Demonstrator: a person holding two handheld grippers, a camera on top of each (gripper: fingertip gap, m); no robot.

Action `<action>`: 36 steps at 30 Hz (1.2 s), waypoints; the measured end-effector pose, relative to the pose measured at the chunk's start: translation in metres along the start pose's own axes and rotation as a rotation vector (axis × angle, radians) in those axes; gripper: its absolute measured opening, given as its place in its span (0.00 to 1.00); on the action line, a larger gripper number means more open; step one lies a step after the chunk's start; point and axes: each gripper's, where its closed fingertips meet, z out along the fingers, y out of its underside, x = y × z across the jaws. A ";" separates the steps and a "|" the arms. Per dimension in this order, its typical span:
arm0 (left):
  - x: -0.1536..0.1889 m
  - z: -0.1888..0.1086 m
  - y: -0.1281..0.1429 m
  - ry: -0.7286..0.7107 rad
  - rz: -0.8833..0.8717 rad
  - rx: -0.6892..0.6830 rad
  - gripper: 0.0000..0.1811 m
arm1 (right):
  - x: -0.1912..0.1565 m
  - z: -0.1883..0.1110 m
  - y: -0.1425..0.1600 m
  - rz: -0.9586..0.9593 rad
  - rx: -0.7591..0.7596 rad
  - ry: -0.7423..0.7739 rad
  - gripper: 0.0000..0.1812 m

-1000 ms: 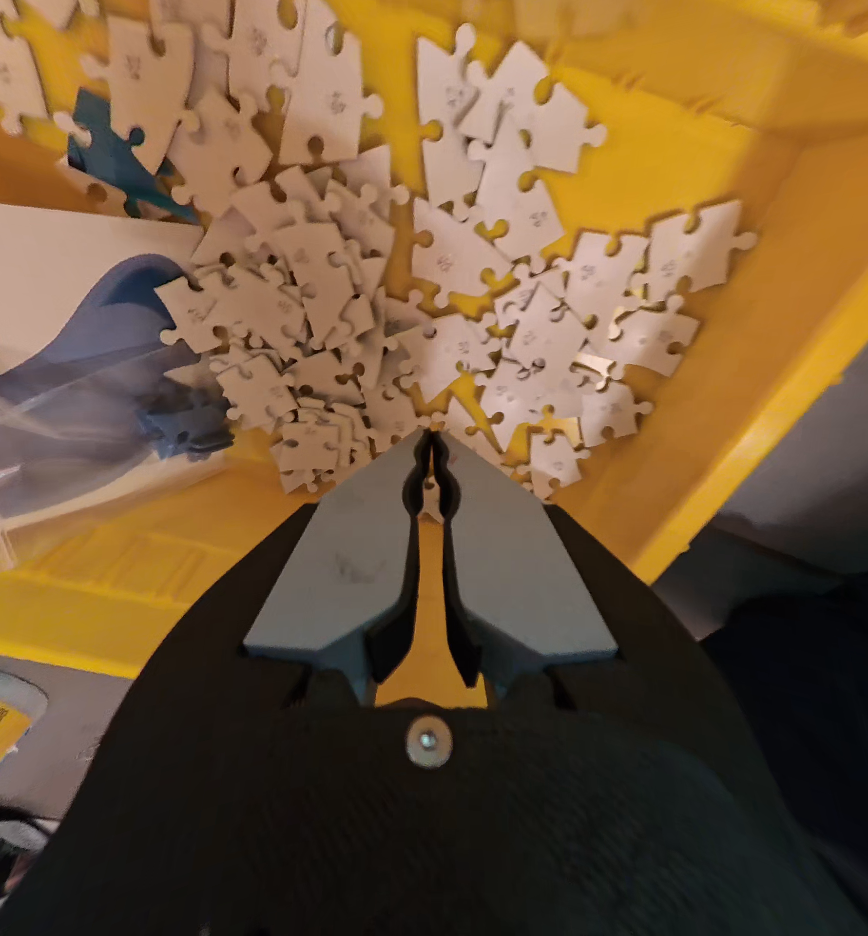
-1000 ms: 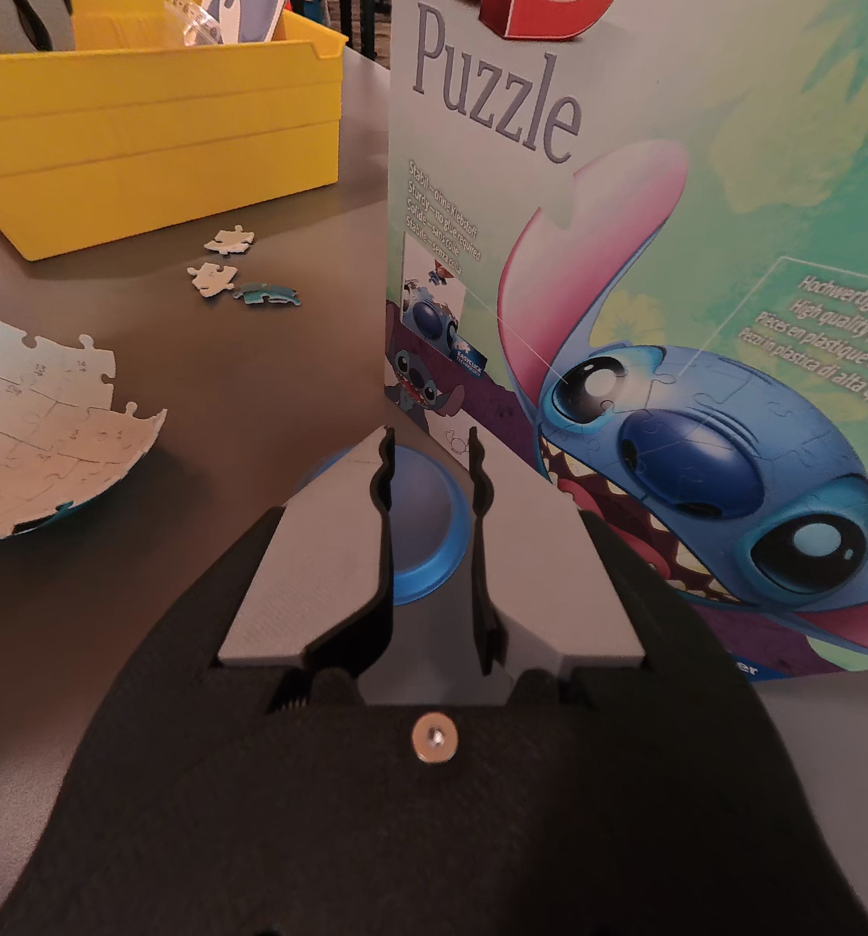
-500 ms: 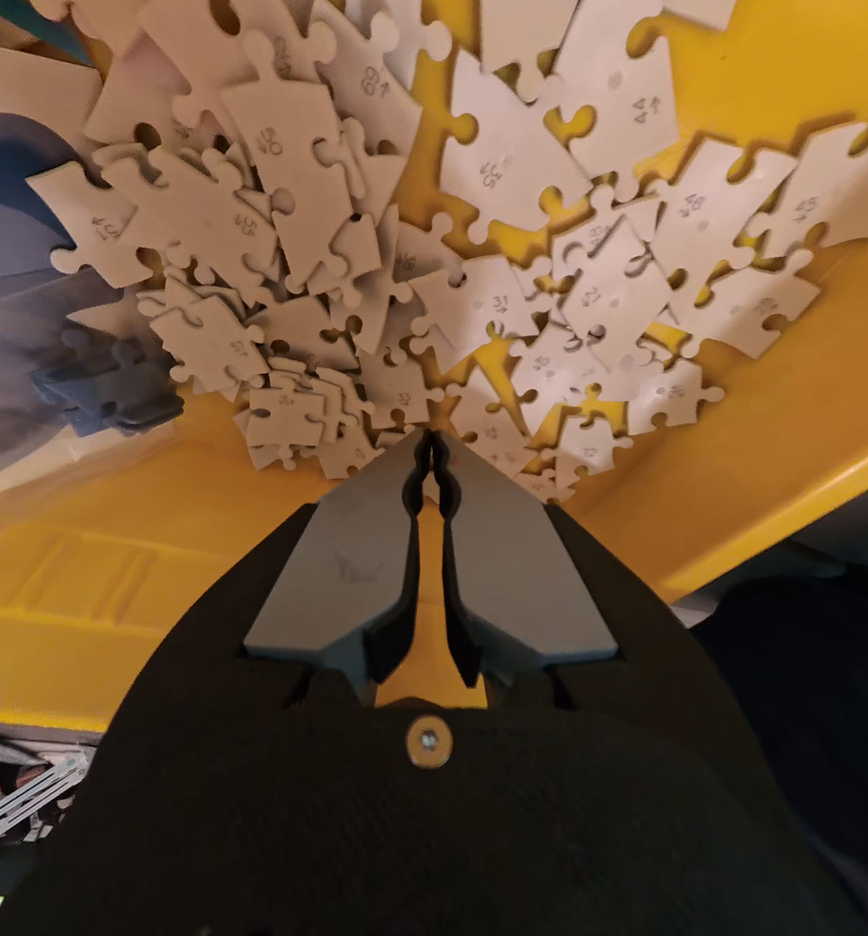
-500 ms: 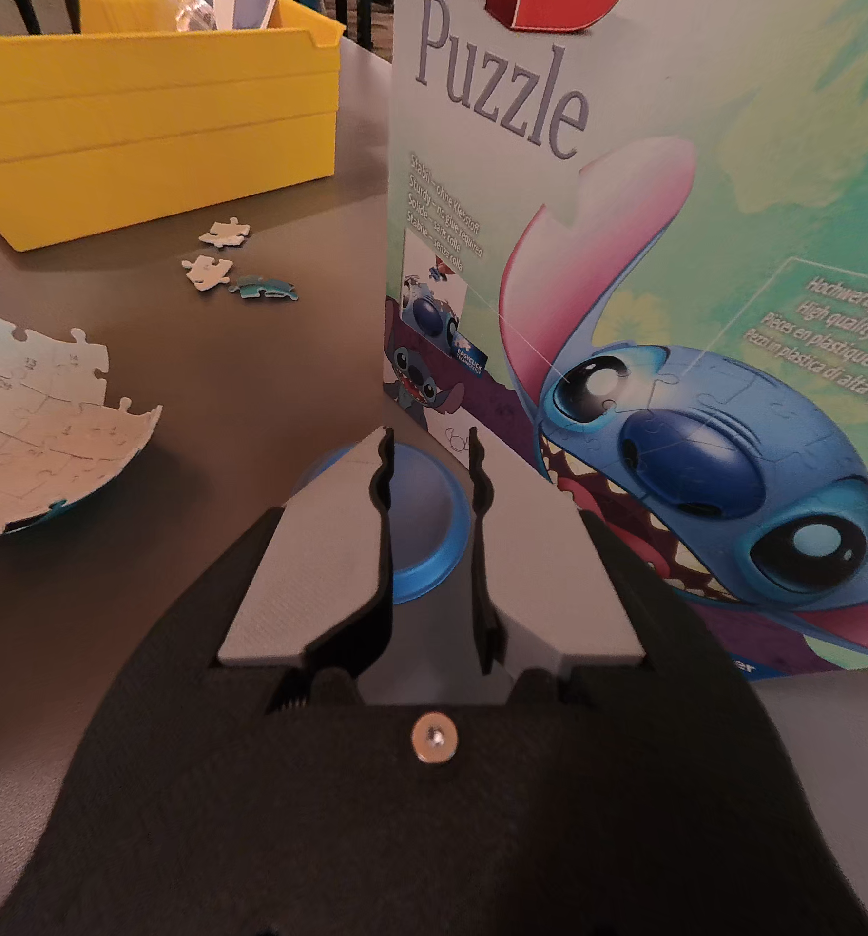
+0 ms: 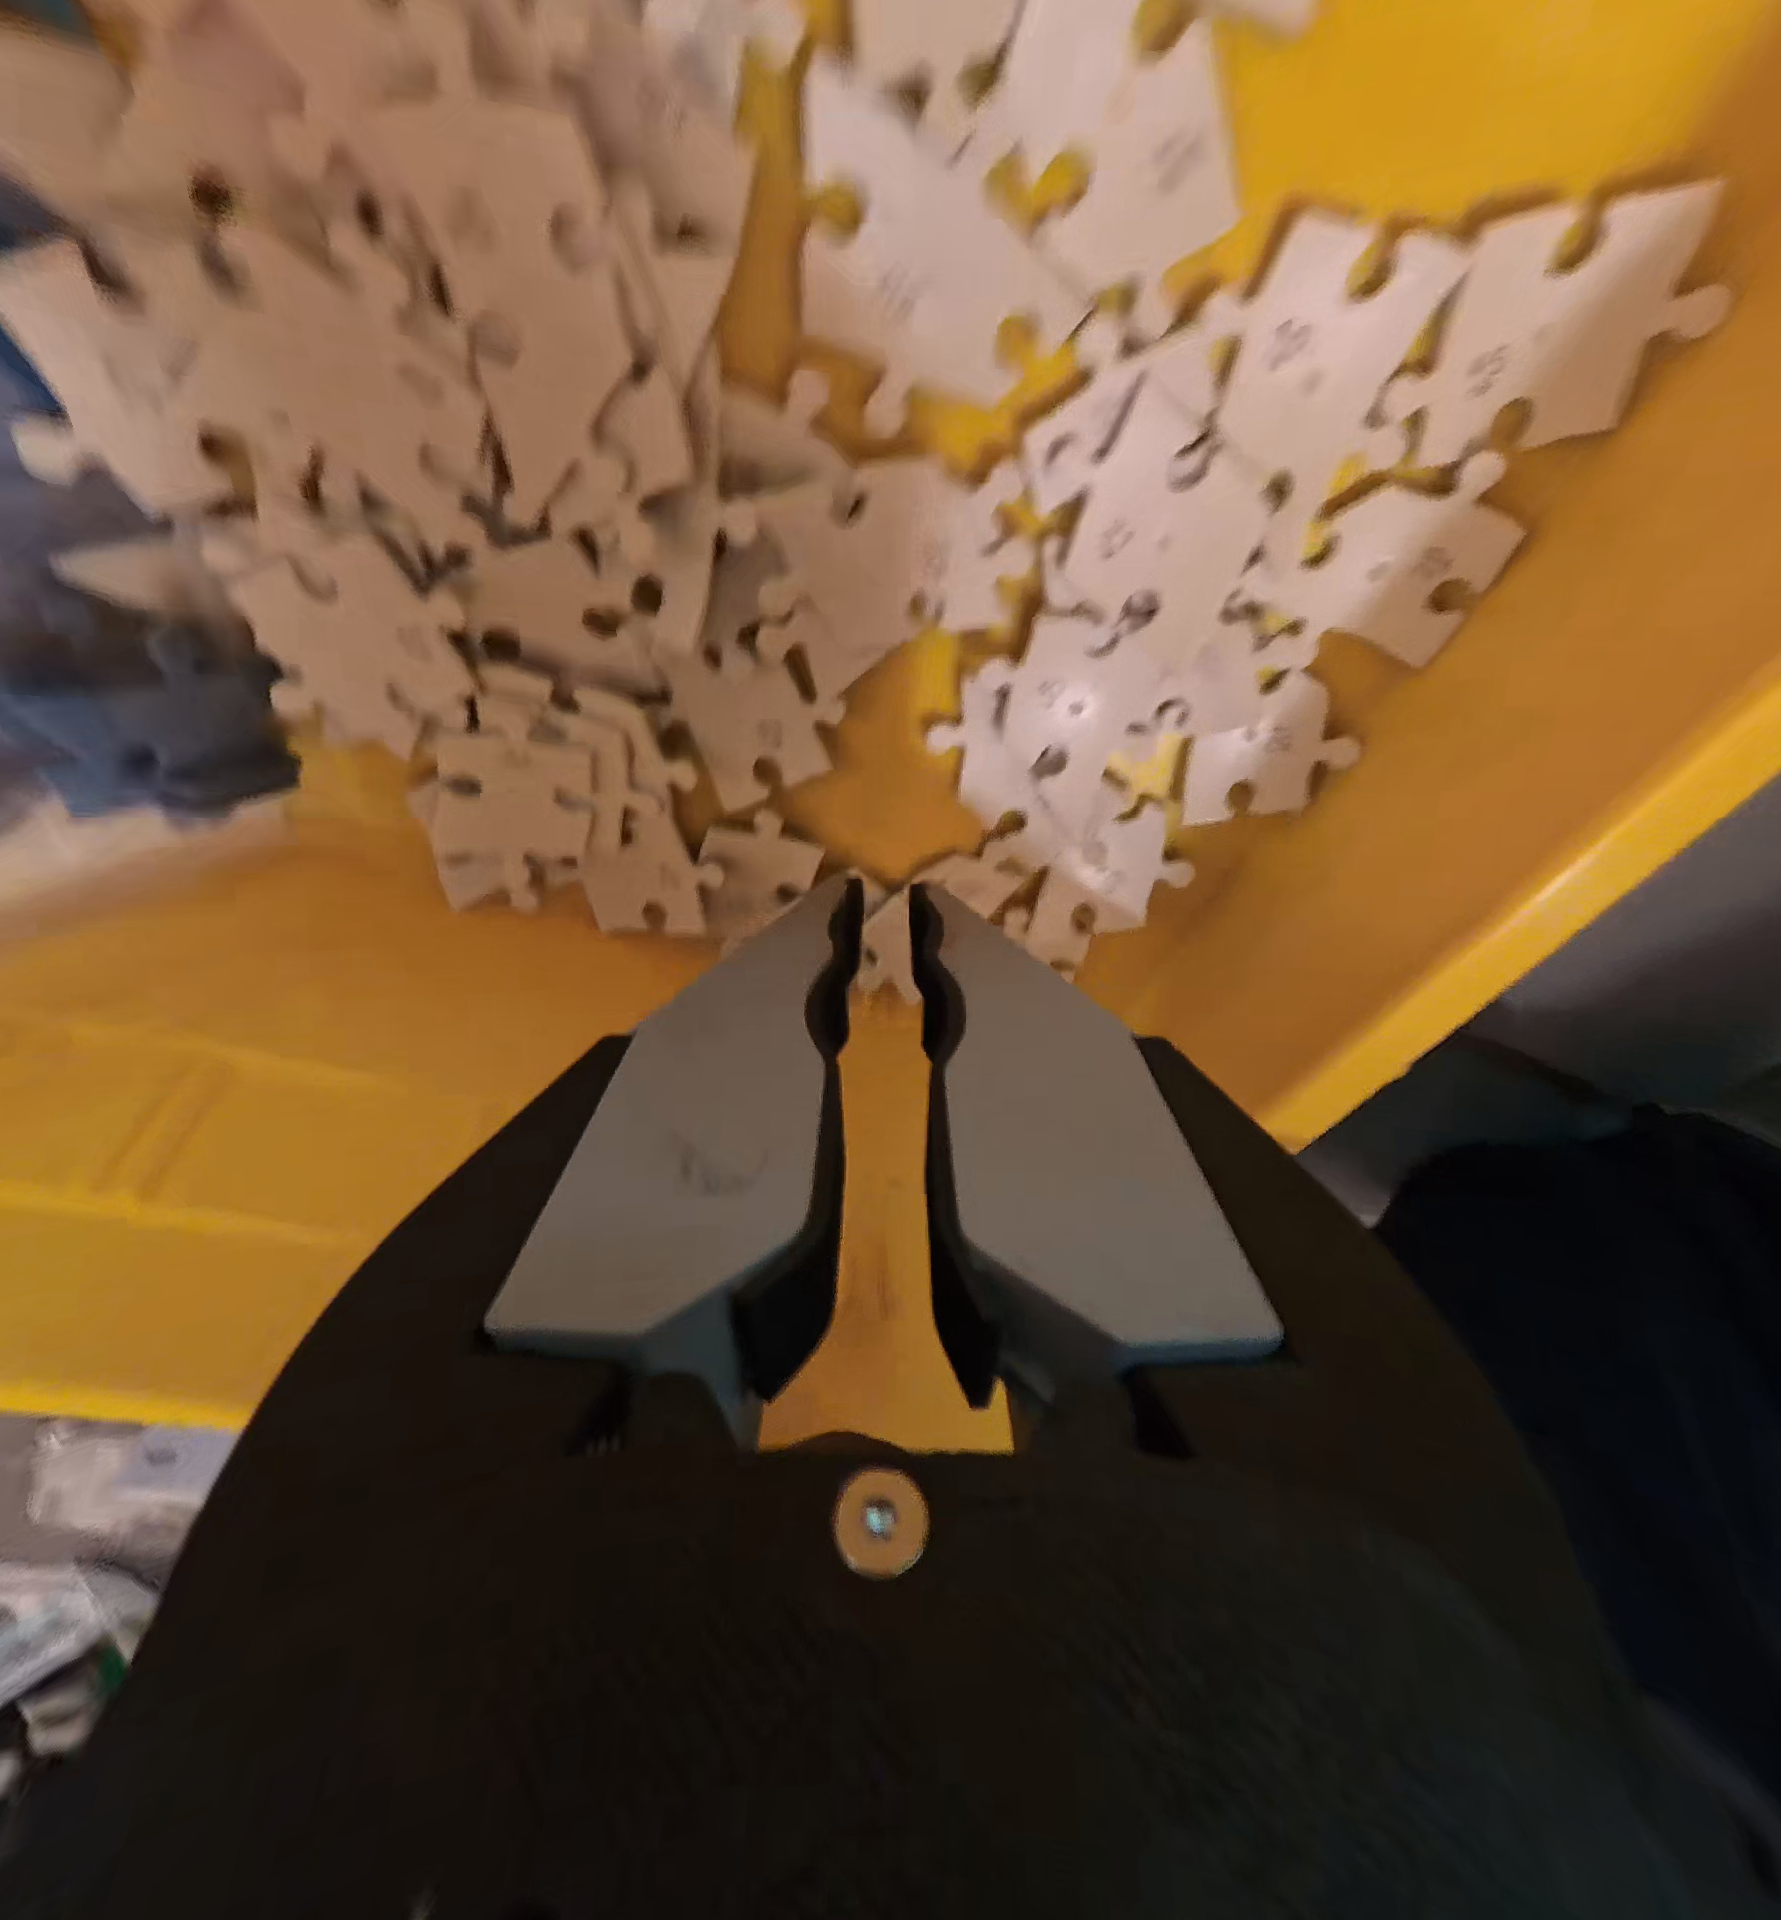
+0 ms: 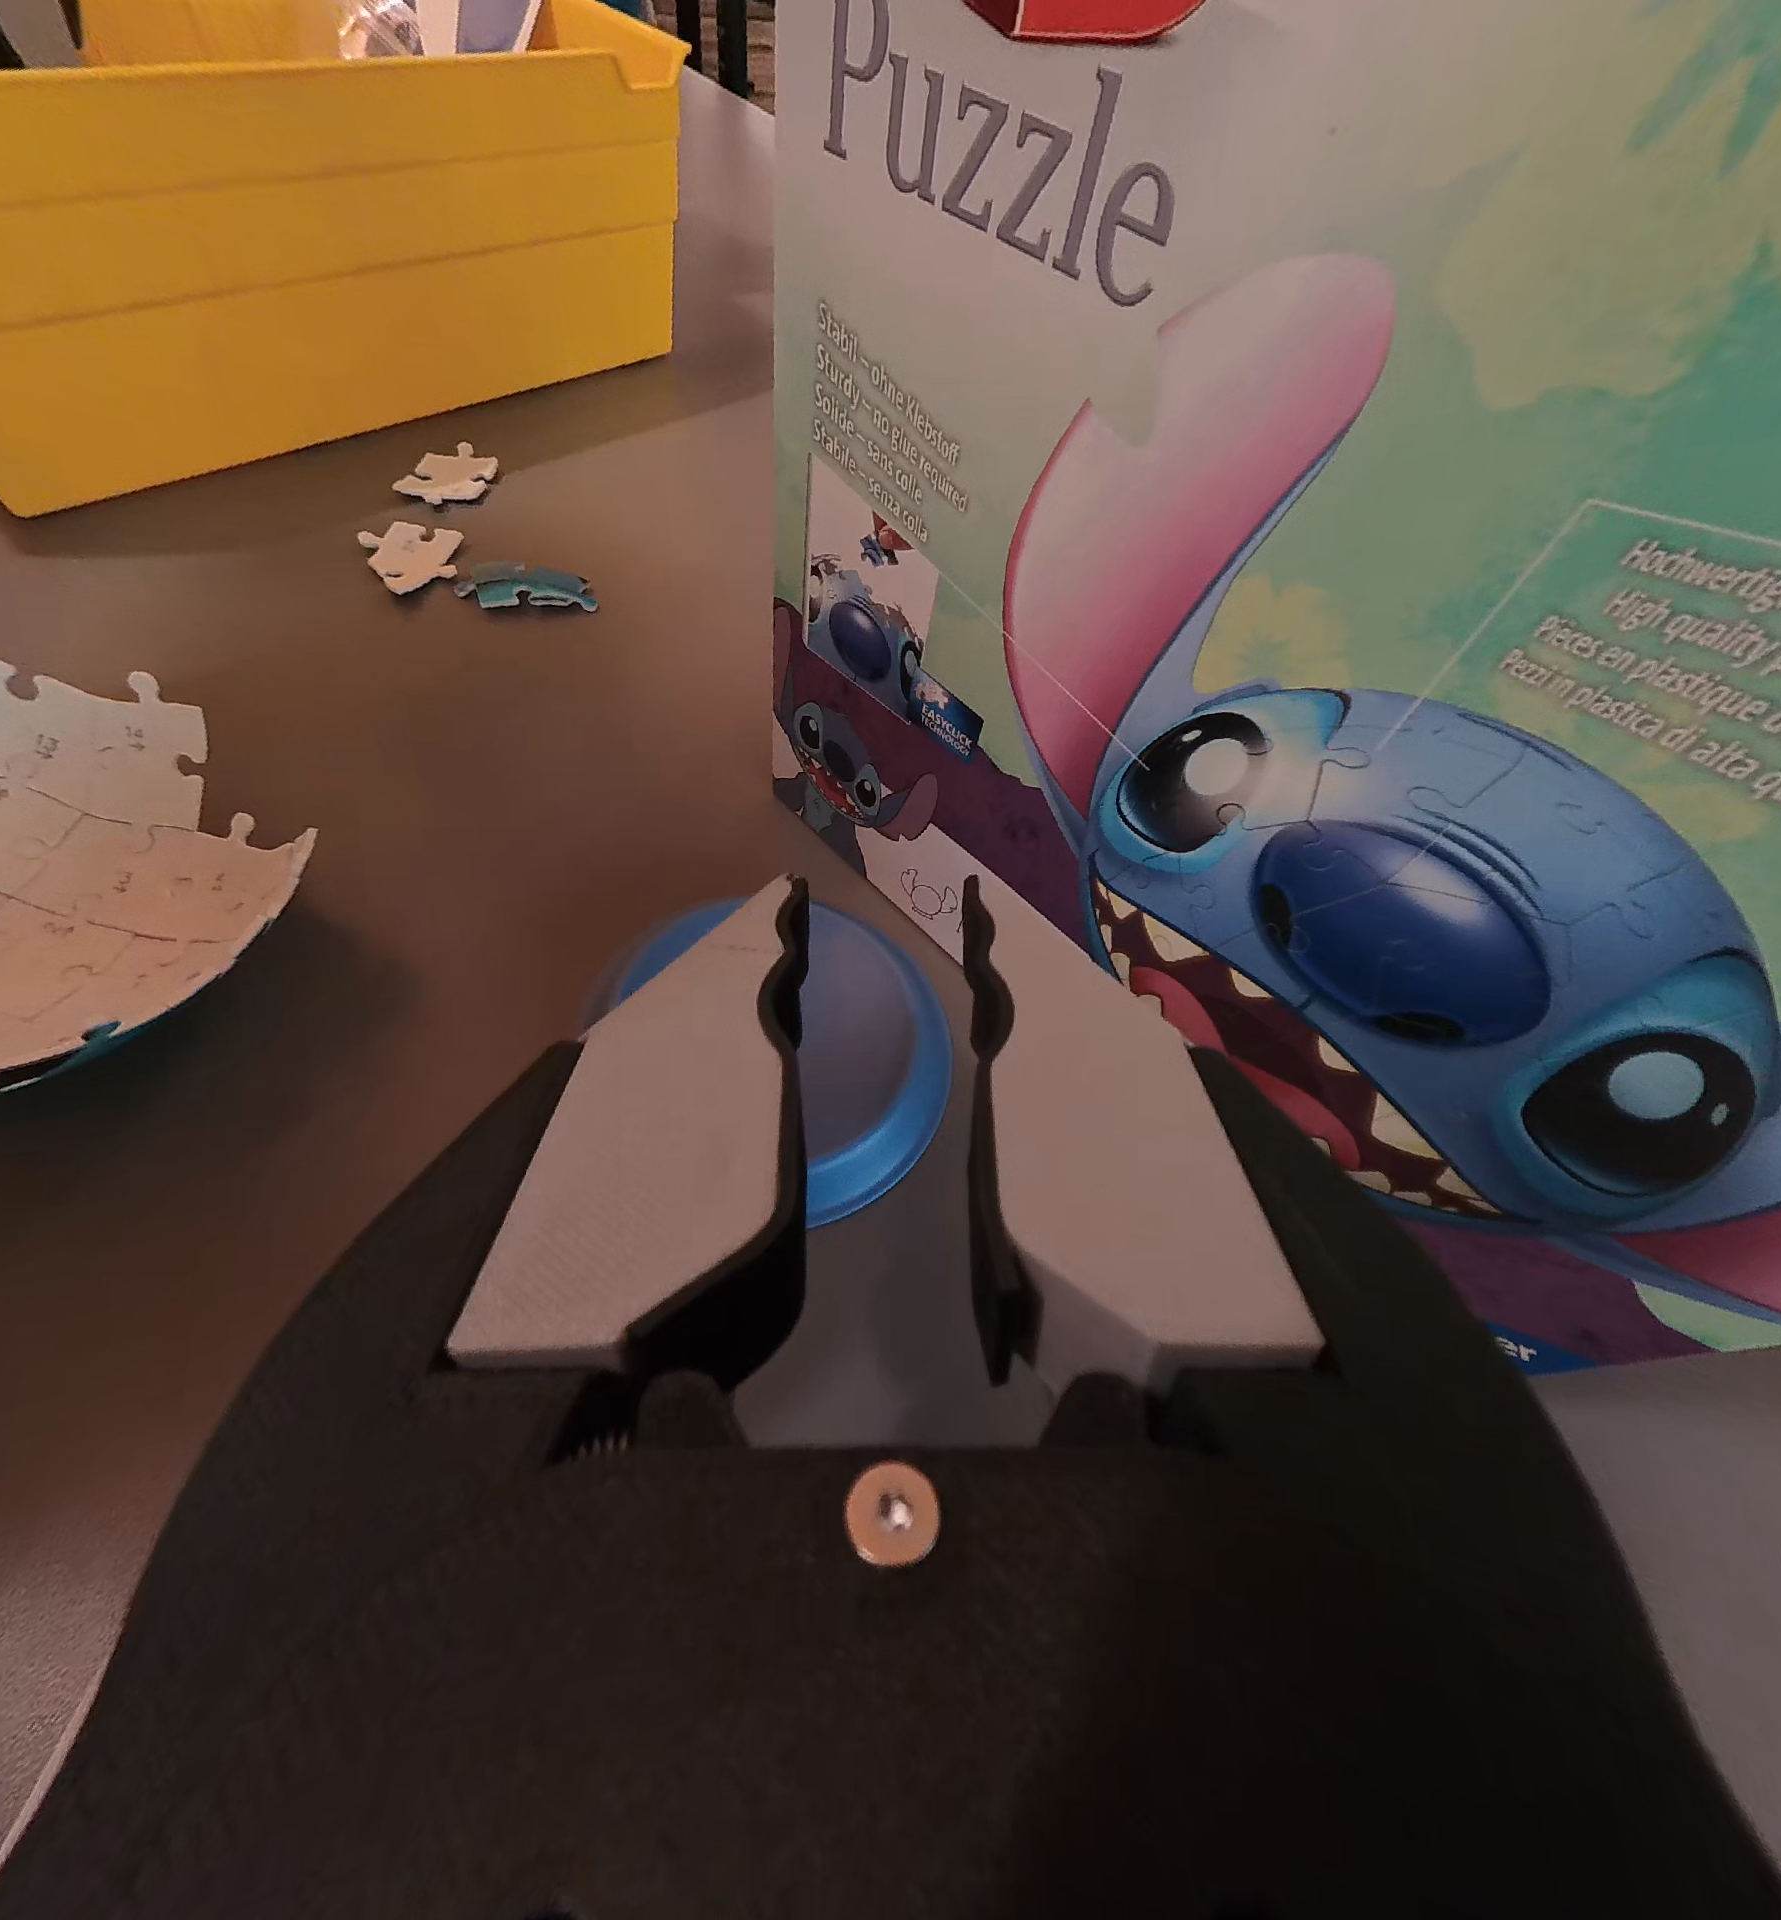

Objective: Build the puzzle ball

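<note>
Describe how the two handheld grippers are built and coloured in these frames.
The left gripper and right gripper look alike: a wide matte black body, two grey wedge-shaped fingers with black wavy inner edges, and a round silver screw at the centre of the body. No cables, markings, sleeves or hands show.

Pieces [image 5: 574, 499] heaped in bin [image 5: 1488, 810]; on table [image 6: 553, 790]: bin [image 6: 294, 260] rear-L, 3 loose pcs [image 6: 470, 540] before it, half-ball [image 6: 75, 883] L, box [image 6: 1385, 623] R, stand [image 6: 865, 1060] just L of box.
</note>
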 end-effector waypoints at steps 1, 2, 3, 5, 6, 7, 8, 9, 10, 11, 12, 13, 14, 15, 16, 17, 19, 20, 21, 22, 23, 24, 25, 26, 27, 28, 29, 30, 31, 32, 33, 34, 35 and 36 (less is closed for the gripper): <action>-0.002 0.003 0.009 0.000 -0.042 -0.040 0.04 | 0.000 0.000 0.000 0.000 0.001 0.000 0.14; -0.003 0.005 0.016 0.012 -0.080 -0.074 0.04 | 0.000 0.000 0.000 0.000 0.002 0.001 0.14; -0.002 0.008 0.018 0.034 -0.101 -0.088 0.03 | 0.000 0.000 0.000 0.000 0.002 0.001 0.14; -0.001 0.012 0.020 0.051 -0.113 -0.112 0.02 | 0.000 0.000 0.000 0.000 0.000 -0.002 0.15; 0.000 0.015 0.021 0.063 -0.111 -0.129 0.02 | -0.001 0.000 0.000 -0.002 -0.001 -0.002 0.15; 0.001 0.016 0.022 0.066 -0.106 -0.141 0.02 | -0.001 0.000 0.000 -0.004 -0.002 -0.001 0.15; 0.002 0.015 0.021 0.065 -0.103 -0.139 0.02 | -0.001 0.000 0.000 -0.006 -0.002 -0.001 0.15; 0.007 0.014 0.020 0.090 -0.092 -0.128 0.03 | -0.001 0.000 0.000 -0.006 -0.001 0.000 0.14; 0.018 0.013 0.015 0.146 -0.061 -0.099 0.00 | -0.001 0.000 -0.001 -0.005 0.000 0.000 0.14; 0.024 0.010 0.009 0.171 -0.022 -0.065 0.00 | -0.001 0.000 -0.001 -0.003 0.001 -0.001 0.14; 0.020 0.007 0.005 0.130 0.004 -0.036 0.00 | -0.001 0.000 0.000 -0.002 -0.001 -0.003 0.14; 0.011 0.001 0.003 0.063 0.007 -0.005 0.00 | -0.001 0.001 0.001 -0.001 -0.005 -0.006 0.15; 0.001 -0.007 -0.001 0.002 -0.009 0.038 0.00 | -0.001 0.001 0.002 0.003 -0.015 -0.010 0.15; -0.008 -0.016 -0.006 -0.038 -0.035 0.093 0.00 | -0.002 0.002 0.004 0.004 -0.023 -0.012 0.15; -0.015 -0.024 -0.010 -0.067 -0.063 0.144 0.00 | -0.002 0.003 0.004 0.002 -0.027 -0.013 0.15; -0.024 -0.031 -0.013 -0.109 -0.092 0.182 0.03 | -0.003 0.004 0.005 -0.002 -0.030 -0.013 0.15; -0.042 -0.041 -0.018 -0.196 -0.138 0.224 0.07 | -0.003 0.004 0.005 -0.007 -0.032 -0.013 0.15; -0.045 -0.041 -0.019 -0.202 -0.149 0.227 0.07 | -0.003 0.003 0.004 -0.010 -0.030 -0.011 0.15; -0.044 -0.039 -0.019 -0.191 -0.157 0.218 0.09 | -0.003 0.003 0.004 -0.011 -0.028 -0.008 0.15; -0.044 -0.034 -0.017 -0.180 -0.164 0.198 0.11 | -0.003 0.003 0.003 -0.011 -0.026 -0.007 0.15; -0.044 -0.030 -0.015 -0.177 -0.174 0.173 0.12 | -0.003 0.002 0.003 -0.009 -0.024 -0.006 0.15; -0.045 -0.025 -0.013 -0.174 -0.185 0.148 0.12 | -0.002 0.002 0.002 -0.008 -0.022 -0.006 0.15; -0.046 -0.020 -0.011 -0.165 -0.198 0.123 0.12 | -0.002 0.002 0.002 -0.008 -0.020 -0.005 0.15; -0.046 -0.016 -0.010 -0.151 -0.215 0.104 0.12 | -0.002 0.002 0.002 -0.008 -0.021 -0.005 0.15; -0.047 -0.013 -0.008 -0.140 -0.230 0.088 0.12 | -0.002 0.002 0.002 -0.009 -0.022 -0.005 0.15; -0.048 -0.011 -0.007 -0.139 -0.245 0.078 0.12 | -0.003 0.002 0.003 -0.010 -0.023 -0.005 0.15; -0.052 -0.010 -0.006 -0.148 -0.260 0.069 0.11 | -0.003 0.002 0.003 -0.012 -0.024 -0.005 0.15; -0.055 -0.010 -0.004 -0.159 -0.275 0.065 0.11 | -0.003 0.002 0.002 -0.013 -0.023 -0.005 0.15; -0.057 -0.010 -0.004 -0.162 -0.289 0.065 0.11 | -0.003 0.002 0.002 -0.012 -0.023 -0.006 0.15; -0.058 -0.011 -0.004 -0.157 -0.299 0.072 0.13 | -0.003 0.002 0.002 -0.012 -0.023 -0.007 0.15; -0.058 -0.012 -0.005 -0.150 -0.302 0.080 0.15 | -0.003 0.002 0.002 -0.011 -0.023 -0.007 0.15; -0.058 -0.013 -0.006 -0.146 -0.301 0.087 0.15 | -0.003 0.002 0.003 -0.010 -0.023 -0.008 0.15; -0.058 -0.012 -0.007 -0.148 -0.298 0.086 0.15 | -0.003 0.002 0.003 -0.009 -0.025 -0.010 0.15; -0.058 -0.010 -0.008 -0.148 -0.293 0.078 0.15 | -0.003 0.003 0.003 -0.010 -0.027 -0.011 0.15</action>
